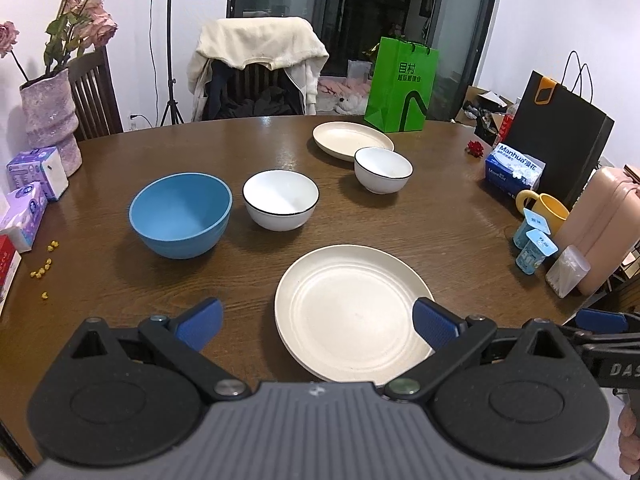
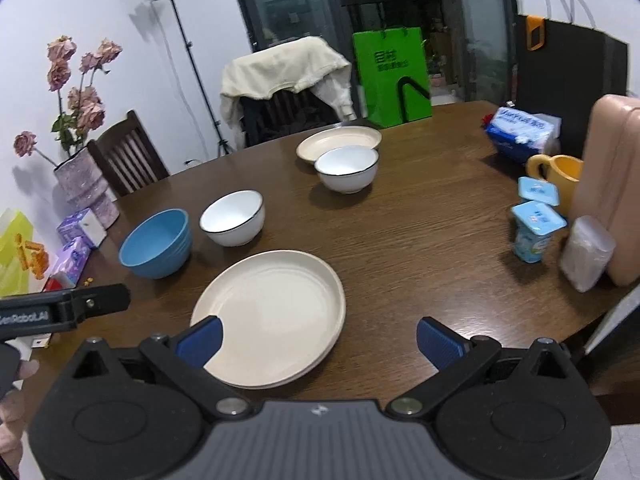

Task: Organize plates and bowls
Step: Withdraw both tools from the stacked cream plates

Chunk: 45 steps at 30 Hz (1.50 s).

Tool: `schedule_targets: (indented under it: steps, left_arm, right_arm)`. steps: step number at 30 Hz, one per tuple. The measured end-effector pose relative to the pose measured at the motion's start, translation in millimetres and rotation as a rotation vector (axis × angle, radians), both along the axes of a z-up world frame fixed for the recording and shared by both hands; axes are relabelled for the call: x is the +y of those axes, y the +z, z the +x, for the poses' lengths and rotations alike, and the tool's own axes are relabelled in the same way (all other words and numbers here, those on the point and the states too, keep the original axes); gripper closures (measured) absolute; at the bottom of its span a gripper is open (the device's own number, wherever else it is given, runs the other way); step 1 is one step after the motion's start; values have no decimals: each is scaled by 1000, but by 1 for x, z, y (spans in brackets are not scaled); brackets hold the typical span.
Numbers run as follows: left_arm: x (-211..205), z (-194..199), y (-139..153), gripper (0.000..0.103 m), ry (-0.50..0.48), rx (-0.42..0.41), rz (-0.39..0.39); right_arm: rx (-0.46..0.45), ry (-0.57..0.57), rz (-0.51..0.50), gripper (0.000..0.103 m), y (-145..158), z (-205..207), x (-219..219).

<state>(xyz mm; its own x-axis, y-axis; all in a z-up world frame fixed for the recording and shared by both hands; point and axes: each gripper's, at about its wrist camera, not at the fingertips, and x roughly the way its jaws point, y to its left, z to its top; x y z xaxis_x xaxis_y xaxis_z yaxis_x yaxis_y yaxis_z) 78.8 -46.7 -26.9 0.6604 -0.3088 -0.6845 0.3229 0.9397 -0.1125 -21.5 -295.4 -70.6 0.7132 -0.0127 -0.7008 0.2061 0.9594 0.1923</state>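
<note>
A cream plate lies near the table's front edge. Behind it stand a blue bowl and a white bowl with a dark rim. Farther back, a second white bowl sits in front of another cream plate. My left gripper hovers open above the near plate's front, nothing between its fingers. My right gripper is open over the plate's right front edge, holding nothing.
On the round wooden table: a tissue pack, yellow mug, two yogurt cups, a pink jug at the right; a vase and tissue packs at the left; green bag behind.
</note>
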Motion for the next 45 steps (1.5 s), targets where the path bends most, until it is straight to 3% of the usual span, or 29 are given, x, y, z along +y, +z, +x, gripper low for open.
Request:
schedule_targets:
  steps: [9,13,19,31,45]
  left_arm:
    - [0,-12,15,0,-1,-18,3]
    - [5,-7,22,0,-2,-31,5]
    - [16,9,28,0,-11,-47,-17]
    - [42,60,35,0,-37,-60,-46]
    - [73,102,25,0,-42,-31,-60]
  right_arm:
    - [16,5,39,0,5,-13,-1]
    - [62,-9,49,0,4,-8,-1]
    - [57,-21,32,0,9,-1,2]
    - [57,-34,3,0,24,42,21]
    - [74,-122,121,0,19,94,25]
